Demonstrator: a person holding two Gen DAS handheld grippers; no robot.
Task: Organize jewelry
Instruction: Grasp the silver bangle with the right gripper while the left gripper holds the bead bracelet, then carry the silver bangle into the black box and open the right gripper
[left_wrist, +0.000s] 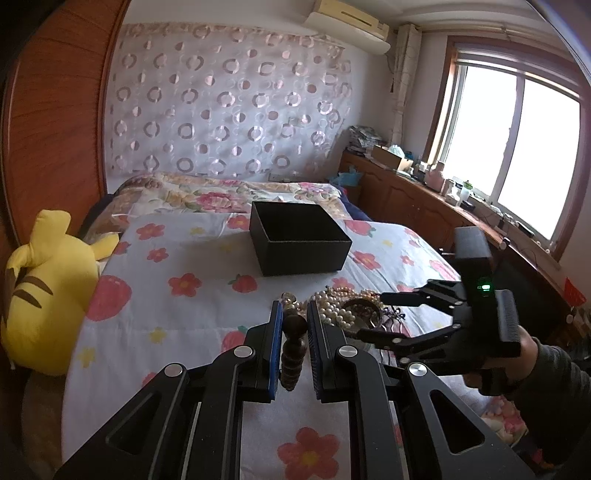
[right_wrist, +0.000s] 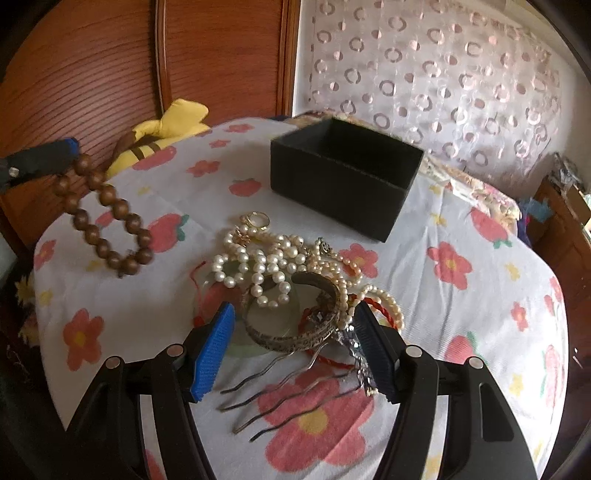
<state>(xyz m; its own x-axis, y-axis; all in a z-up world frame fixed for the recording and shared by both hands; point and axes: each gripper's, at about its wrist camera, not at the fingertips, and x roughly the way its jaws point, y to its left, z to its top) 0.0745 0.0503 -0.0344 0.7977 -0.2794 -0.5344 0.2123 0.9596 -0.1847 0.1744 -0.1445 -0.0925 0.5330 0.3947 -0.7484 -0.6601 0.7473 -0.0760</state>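
Wooden brown beads strung as a bracelet (right_wrist: 101, 214) hang off the bed, pinched between the blue-padded fingers of my left gripper (left_wrist: 293, 332), which I have closed on the strand. From the right wrist view the loop dangles clear of the flower-printed white bedspread (right_wrist: 461, 295), left of the jewelry pile. My right gripper (right_wrist: 295, 350) has its jaws spread wide on either side of an engraved dull-metal cuff bangle (right_wrist: 295, 325) without touching it. Around the bangle lie tangled white pearl strands (right_wrist: 258, 262), a red twisted cord bracelet (right_wrist: 380, 310) and a wavy-toothed metal hair comb (right_wrist: 280, 398). Beyond the pile stands an open black rectangular box (right_wrist: 343, 177), apart from it. A yellow striped plush toy (left_wrist: 44, 288) rests at the bed's left edge.
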